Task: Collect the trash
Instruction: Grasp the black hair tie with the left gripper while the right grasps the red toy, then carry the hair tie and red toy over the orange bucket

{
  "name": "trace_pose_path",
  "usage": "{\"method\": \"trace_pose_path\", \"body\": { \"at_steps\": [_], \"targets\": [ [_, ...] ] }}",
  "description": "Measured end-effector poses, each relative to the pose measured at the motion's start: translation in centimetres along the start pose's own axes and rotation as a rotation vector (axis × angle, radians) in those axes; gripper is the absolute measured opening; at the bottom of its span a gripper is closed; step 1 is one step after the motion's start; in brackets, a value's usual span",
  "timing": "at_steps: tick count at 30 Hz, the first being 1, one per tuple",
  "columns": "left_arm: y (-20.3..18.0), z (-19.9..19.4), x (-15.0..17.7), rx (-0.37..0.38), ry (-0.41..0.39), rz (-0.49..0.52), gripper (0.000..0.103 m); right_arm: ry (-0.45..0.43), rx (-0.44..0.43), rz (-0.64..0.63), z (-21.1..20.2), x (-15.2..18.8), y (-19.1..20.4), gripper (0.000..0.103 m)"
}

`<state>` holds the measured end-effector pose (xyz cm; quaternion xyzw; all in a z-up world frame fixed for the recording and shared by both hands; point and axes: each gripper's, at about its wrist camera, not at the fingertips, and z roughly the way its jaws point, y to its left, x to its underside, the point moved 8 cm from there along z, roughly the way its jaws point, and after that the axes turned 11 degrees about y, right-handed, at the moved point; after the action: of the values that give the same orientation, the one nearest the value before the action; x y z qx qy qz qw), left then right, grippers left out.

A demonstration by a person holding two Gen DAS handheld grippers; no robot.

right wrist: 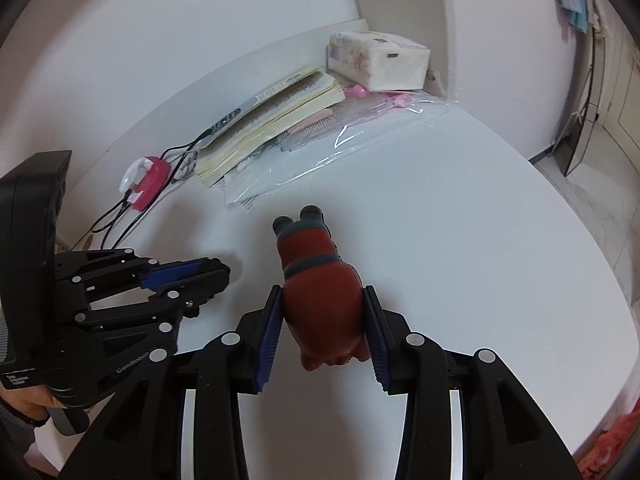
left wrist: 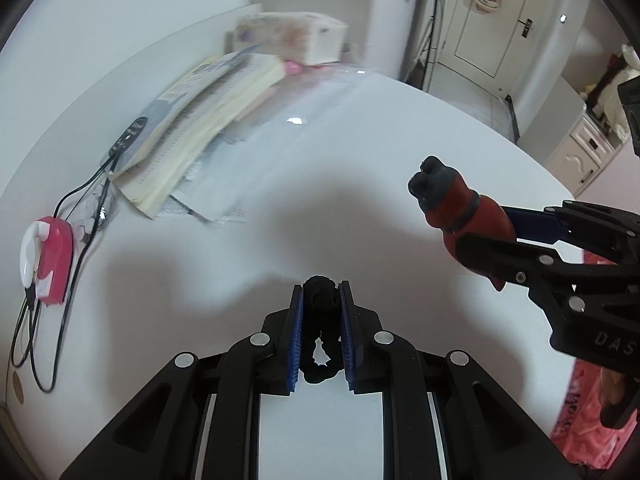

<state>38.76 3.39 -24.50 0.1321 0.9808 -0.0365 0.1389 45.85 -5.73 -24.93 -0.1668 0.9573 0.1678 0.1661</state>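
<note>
The right gripper is clamping a red-brown rubbery figurine with dark grey feet, raised over the white table. The left gripper is pinching a small black crumpled scrap. Both need steady squeezing while carrying to wherever the trash goes; no bin is visible.

Dark-red toy (grey-banded), black scrap, white table.
</note>
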Motion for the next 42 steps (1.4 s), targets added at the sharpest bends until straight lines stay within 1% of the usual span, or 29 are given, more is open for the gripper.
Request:
{"method": "trace_pose_path", "body": {
  "at_steps": [2,6,8,9,10,12,16,18,21,22,25,27,30,32,36,40,42],
  "targets": [
    [-2.1,-0.8,0.7,0.006,-0.008,0.017,0.018,-0.012,0.001,0.014,-1.2,1.3,-0.4,0.039],
    [-7.3,-2.5,2.0,0.017,-0.033,0.072,0.018,-0.048,0.011,0.056,-4.6,5.2,-1.6,0.039],
    [-9.8,-3.4,2.6,0.024,-0.045,0.098,0.018,-0.068,0.020,0.076,-6.9,7.7,-2.5,0.039],
    [-11.7,-4.1,3.2,0.027,-0.056,0.114,0.018,-0.078,0.027,0.085,-7.9,8.9,-3.0,0.040],
    [-12.9,-4.4,3.7,0.031,-0.061,0.122,0.018,-0.090,0.035,0.100,-9.4,10.7,-3.6,0.039],
    [-16.3,-5.4,5.2,0.040,-0.068,0.147,0.018,-0.103,0.043,0.117,-11.1,13.1,-4.6,0.040],
    [-22.4,-6.1,7.8,0.062,-0.060,0.199,0.018,-0.110,0.061,0.151,-14.7,18.8,-6.7,0.039],
    [-24.5,-6.3,8.7,0.085,-0.057,0.224,0.018,-0.104,0.082,0.186,-16.4,21.9,-7.9,0.040],
    [-28.1,-6.1,10.0,0.109,-0.044,0.309,0.018,-0.099,0.107,0.237,-17.9,25.2,-9.3,0.040],
    [-28.4,-5.8,10.0,0.113,-0.043,0.336,0.018,-0.102,0.121,0.264,-18.3,26.5,-9.8,0.040],
    [-30.2,-4.7,10.6,0.131,-0.019,0.420,0.018,-0.110,0.144,0.342,-18.7,29.4,-11.0,0.040],
    [-31.0,-3.9,10.9,0.132,-0.006,0.469,0.018,-0.115,0.135,0.415,-18.5,31.2,-11.6,0.040],
    [-31.7,-2.2,11.7,0.149,0.031,0.494,0.018,-0.097,0.126,0.498,-17.1,34.0,-12.3,0.040],
    [-32.3,-1.1,12.6,0.157,0.060,0.509,0.018,-0.079,0.123,0.526,-16.2,35.4,-12.8,0.040],
    [-33.5,2.2,14.9,0.163,0.138,0.543,0.018,-0.041,0.114,0.581,-14.1,38.2,-13.8,0.040],
    [-34.4,5.1,17.3,0.159,0.207,0.565,0.018,0.003,0.100,0.640,-11.0,40.6,-15.0,0.040],
    [-34.9,6.8,18.2,0.158,0.237,0.575,0.018,0.016,0.097,0.657,-9.7,41.3,-15.5,0.040]
  ]
}}
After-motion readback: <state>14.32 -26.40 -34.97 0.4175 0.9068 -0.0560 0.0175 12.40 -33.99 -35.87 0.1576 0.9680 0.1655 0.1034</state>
